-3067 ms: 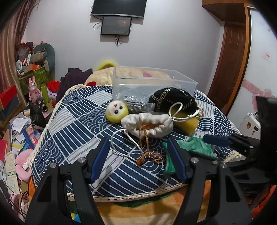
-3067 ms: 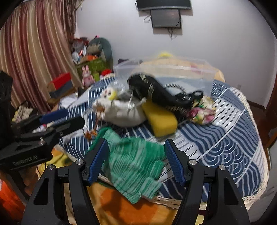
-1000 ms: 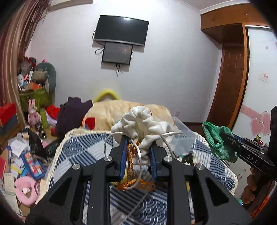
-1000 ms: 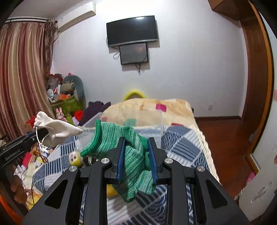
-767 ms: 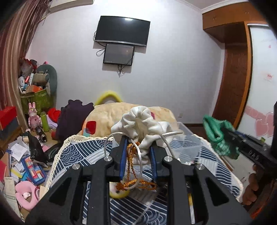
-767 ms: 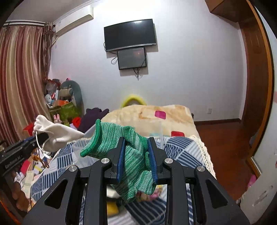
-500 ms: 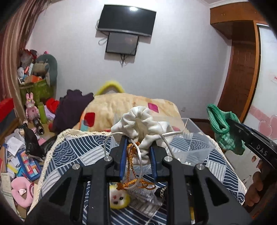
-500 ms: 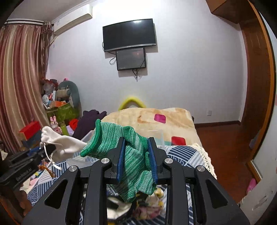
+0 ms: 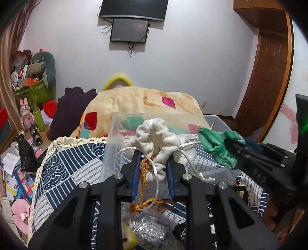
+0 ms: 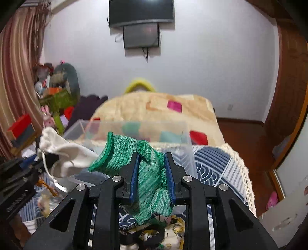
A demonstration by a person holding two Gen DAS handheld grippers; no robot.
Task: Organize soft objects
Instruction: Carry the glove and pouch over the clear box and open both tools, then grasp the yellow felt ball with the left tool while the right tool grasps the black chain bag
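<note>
The left gripper (image 9: pixel 153 165) is clamped on a white drawstring pouch (image 9: pixel 156 140), its blue-lined fingers (image 9: pixel 136 174) pressed into the gathered fabric, and it holds the pouch in the air just in front of the near wall of a clear plastic storage bin (image 9: pixel 111 152). From the pouch a white cord (image 9: pixel 154 173) loops down between the fingers together with a braided orange cord (image 9: pixel 143 182) that hangs lower. The right gripper (image 10: pixel 151 172) is pinched shut on a green knit glove (image 10: pixel 134 155), whose rolled cuff sticks out to the left of the fingers while the rest droops below them; the glove is likewise held above the near edge of the bin (image 10: pixel 134 127). In the left wrist view the glove (image 9: pixel 217 146) shows to the right of the pouch, close beside it, over the bin's right side. The bin stands on a blue and white patterned cloth (image 9: pixel 63 165) with a cream lace edge. In front of the bin, on the cloth, lie a grey knitted piece (image 9: pixel 152 227) and a small yellow plush toy (image 9: pixel 128 240). Beyond the bin lies a cream blanket (image 9: pixel 134 102) with coloured patches, and above it a television (image 9: pixel 132 8) hangs on the wall.
</note>
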